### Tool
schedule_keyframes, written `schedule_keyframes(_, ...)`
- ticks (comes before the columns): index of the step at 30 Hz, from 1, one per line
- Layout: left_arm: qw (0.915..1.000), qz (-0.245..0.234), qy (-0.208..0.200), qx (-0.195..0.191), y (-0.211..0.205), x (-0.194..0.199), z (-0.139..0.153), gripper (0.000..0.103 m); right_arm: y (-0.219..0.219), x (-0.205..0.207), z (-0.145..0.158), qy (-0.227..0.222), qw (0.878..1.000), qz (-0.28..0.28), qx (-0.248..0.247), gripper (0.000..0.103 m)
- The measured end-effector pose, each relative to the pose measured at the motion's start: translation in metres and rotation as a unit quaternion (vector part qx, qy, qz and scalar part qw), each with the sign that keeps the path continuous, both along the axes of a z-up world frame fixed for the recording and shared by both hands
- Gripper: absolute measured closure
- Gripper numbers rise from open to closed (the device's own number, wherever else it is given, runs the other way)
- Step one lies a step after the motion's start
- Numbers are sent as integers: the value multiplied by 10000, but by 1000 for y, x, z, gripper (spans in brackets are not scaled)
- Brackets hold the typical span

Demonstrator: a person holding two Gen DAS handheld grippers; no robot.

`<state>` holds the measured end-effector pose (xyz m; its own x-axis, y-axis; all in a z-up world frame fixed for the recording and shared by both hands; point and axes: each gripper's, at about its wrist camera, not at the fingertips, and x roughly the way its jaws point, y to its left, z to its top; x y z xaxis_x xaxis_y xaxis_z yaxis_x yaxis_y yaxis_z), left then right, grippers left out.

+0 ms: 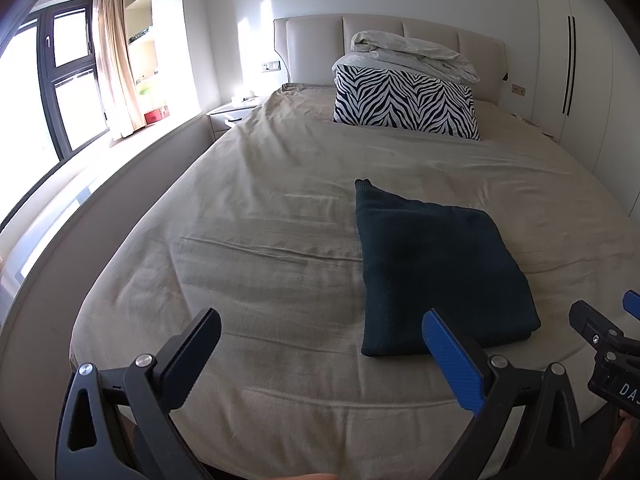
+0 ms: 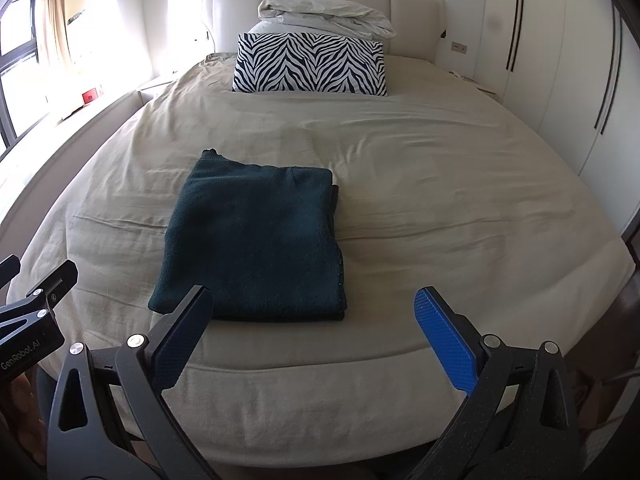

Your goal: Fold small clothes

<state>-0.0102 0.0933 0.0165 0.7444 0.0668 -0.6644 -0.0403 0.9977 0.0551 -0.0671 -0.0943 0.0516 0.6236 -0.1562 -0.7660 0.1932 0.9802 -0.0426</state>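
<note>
A dark teal knitted garment lies folded into a neat rectangle on the beige bed sheet, near the foot of the bed. It also shows in the right wrist view. My left gripper is open and empty, held above the foot of the bed, just left of the garment. My right gripper is open and empty, just short of the garment's near edge. The right gripper's tips show at the left wrist view's right edge, and the left gripper shows at the right wrist view's left edge.
A zebra-print pillow leans at the head of the bed with a crumpled white duvet on it, against the padded headboard. White wardrobes stand on the right. A window, curtain and nightstand are on the left.
</note>
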Motion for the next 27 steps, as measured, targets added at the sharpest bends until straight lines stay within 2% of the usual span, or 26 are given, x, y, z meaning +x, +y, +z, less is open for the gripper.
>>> schedule_keyframes(27,10000,4,36,-16,0,-3,-4,0,2,0,-2,21,10000,-3,10,0)
